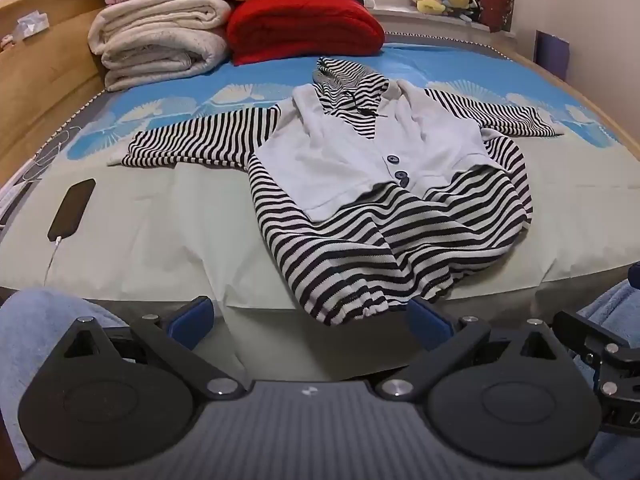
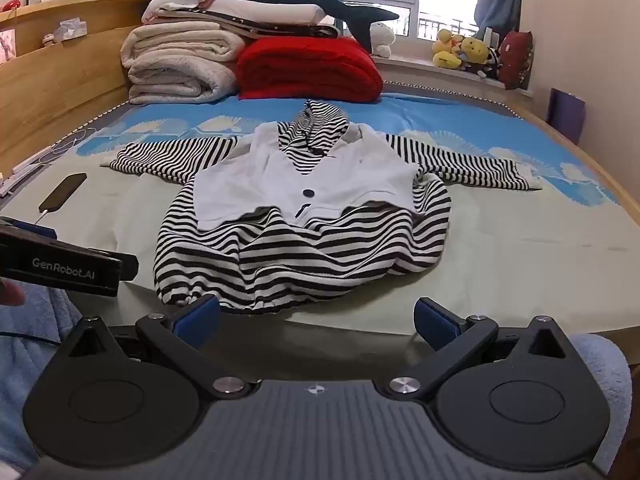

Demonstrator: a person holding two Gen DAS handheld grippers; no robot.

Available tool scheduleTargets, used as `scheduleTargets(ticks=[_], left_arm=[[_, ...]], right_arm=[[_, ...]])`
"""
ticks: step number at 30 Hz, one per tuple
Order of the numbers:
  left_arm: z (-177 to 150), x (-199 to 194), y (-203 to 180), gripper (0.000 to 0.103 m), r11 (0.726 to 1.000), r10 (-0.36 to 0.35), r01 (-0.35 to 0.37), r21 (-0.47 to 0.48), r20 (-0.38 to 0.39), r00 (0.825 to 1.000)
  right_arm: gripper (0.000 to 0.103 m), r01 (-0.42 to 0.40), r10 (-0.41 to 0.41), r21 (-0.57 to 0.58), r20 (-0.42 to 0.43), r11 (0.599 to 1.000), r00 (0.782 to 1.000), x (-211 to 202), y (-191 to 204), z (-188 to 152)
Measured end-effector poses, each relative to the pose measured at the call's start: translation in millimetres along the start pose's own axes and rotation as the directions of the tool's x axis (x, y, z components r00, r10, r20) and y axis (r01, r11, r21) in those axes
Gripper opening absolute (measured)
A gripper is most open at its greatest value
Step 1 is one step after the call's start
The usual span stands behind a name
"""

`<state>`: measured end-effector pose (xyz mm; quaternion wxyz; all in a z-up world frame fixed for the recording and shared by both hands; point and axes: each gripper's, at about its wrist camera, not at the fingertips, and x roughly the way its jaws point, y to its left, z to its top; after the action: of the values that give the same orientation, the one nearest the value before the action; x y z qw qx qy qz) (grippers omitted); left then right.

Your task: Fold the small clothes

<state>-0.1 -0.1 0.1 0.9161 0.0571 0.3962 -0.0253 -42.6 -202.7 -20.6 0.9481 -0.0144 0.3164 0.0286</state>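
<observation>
A small black-and-white striped hooded top with a white vest front and dark buttons (image 1: 372,184) lies face up on the bed, sleeves spread to both sides, hem toward me. It also shows in the right wrist view (image 2: 304,216). My left gripper (image 1: 312,320) is open and empty, just short of the hem at the bed's near edge. My right gripper (image 2: 318,320) is open and empty, also just short of the hem. The left gripper's body (image 2: 60,268) shows at the left of the right wrist view.
Folded white blankets (image 1: 160,40) and a red blanket (image 1: 304,28) are stacked at the bed's far end. A black phone on a cable (image 1: 72,208) lies left of the top. A wooden headboard (image 1: 40,80) runs along the left. Plush toys (image 2: 464,52) sit on the windowsill.
</observation>
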Motion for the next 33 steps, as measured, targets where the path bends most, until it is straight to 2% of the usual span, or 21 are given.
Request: scheduleTargets(ticks=[5, 9, 33], left_arm=[[-2.3, 3.6, 1.9, 0.102, 1.0, -0.007, 0.007, 0.002, -0.009, 1.0], [-3.1, 5.8, -1.9, 0.102, 1.0, 0.007, -0.007, 0.018, -0.008, 1.0], [0.7, 2.7, 0.7, 0.102, 1.0, -0.003, 0.003, 0.006, -0.01, 1.0]], right_arm=[[0.102, 0.014, -0.014, 0.002, 0.006, 1.0, 1.0, -1.9, -0.2, 0.8], [0.102, -0.015, 0.016, 0.012, -0.016, 1.0, 1.0, 2.1, 0.9, 0.1], [0.102, -0.039, 0.038, -0.013, -0.029, 0.999, 0.999, 6.8, 3.3, 2.4]])
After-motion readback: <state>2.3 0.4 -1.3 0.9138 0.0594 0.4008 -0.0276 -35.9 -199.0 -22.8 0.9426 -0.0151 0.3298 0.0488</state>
